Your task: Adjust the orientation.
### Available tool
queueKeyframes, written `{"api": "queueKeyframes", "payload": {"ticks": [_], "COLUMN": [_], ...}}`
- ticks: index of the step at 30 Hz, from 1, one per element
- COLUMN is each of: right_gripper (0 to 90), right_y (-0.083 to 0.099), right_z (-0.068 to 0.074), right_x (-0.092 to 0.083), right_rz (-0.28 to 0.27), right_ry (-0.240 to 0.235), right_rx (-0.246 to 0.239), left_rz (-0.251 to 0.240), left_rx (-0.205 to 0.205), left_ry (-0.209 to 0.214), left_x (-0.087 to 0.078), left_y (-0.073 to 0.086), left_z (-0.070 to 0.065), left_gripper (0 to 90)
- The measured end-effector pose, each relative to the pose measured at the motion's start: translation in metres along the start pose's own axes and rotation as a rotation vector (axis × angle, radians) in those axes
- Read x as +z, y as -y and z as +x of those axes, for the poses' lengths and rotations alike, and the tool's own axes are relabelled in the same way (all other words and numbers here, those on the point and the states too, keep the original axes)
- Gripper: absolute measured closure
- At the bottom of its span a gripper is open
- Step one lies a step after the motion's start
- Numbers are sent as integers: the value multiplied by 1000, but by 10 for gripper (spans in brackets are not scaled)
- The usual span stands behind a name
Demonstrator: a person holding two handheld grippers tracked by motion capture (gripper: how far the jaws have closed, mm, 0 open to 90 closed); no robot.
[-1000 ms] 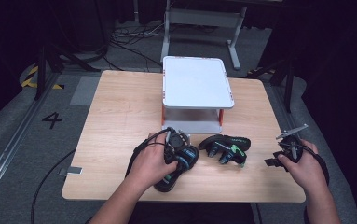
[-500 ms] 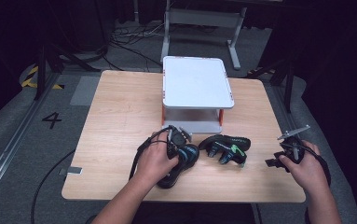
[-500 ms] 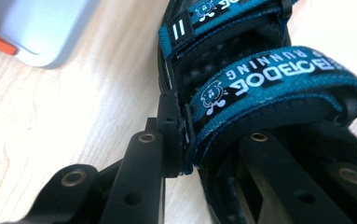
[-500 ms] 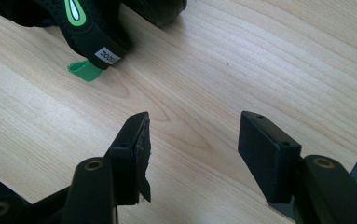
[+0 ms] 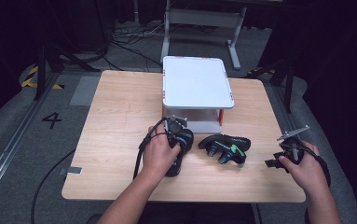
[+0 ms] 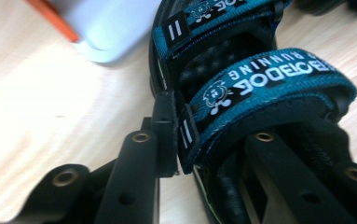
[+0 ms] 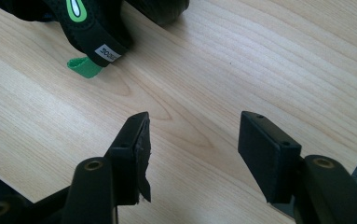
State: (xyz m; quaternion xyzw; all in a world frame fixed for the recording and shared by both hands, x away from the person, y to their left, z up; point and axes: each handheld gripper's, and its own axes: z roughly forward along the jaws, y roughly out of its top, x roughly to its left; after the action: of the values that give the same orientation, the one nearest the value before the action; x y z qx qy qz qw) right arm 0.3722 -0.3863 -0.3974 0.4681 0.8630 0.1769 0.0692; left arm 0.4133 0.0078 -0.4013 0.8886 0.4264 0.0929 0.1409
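The left tool (image 5: 178, 133) is clenched on the side wall of a black sports sandal with teal hook-and-loop straps (image 6: 260, 88); its jaws have just been closing, then eased a little, and the left gripper view shows one pad outside the strap edge and the other jaw inside the shoe. That sandal sits on the pale wooden counter (image 5: 115, 116) just in front of the low white two-tier rack with orange posts (image 5: 197, 86), close to its lower shelf. Its mate, a black sandal with green trim (image 5: 225, 147), lies on its side near the middle of the counter. The right tool (image 7: 192, 140) hangs released over bare wood by the counter's right edge, nothing between its pads. The grip looks thin: the pads catch a soft strap and padded wall, not the sole, so the shoe could twist or slide free when lifted. Being this near the rack, its toe could also knock the shelf edge or a post and push the light rack back.
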Motion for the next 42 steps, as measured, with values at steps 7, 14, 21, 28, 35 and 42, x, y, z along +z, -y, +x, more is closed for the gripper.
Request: {"api": "queueKeyframes", "payload": {"ticks": [7,14,21,28,35,42], "right_gripper": [447,447,440,434,434,434], "right_y": [1,-1,-4,-6,-10,-16], "right_z": [1,3,6,7,9,12], "right_x": [-3,-1,1,1,0,1], "right_rz": [-6,-6,-4,-6,-13,-15], "right_ry": [2,0,-3,-2,-5,-13], "right_rx": [0,-18,-35,-40,-54,-69], "left_rz": [51,18,30,-18,-5,82], "left_rx": [45,32,20,38,137,290], "left_ry": [48,124,127,119,149,243], "left_x": [-1,-12,-6,-31,-62,-47], "left_y": [-4,-2,5,13,34,33], "left_z": [-28,-33,-22,-19,-33,-58], "left_gripper": [601,479,424,354,370,518]}}
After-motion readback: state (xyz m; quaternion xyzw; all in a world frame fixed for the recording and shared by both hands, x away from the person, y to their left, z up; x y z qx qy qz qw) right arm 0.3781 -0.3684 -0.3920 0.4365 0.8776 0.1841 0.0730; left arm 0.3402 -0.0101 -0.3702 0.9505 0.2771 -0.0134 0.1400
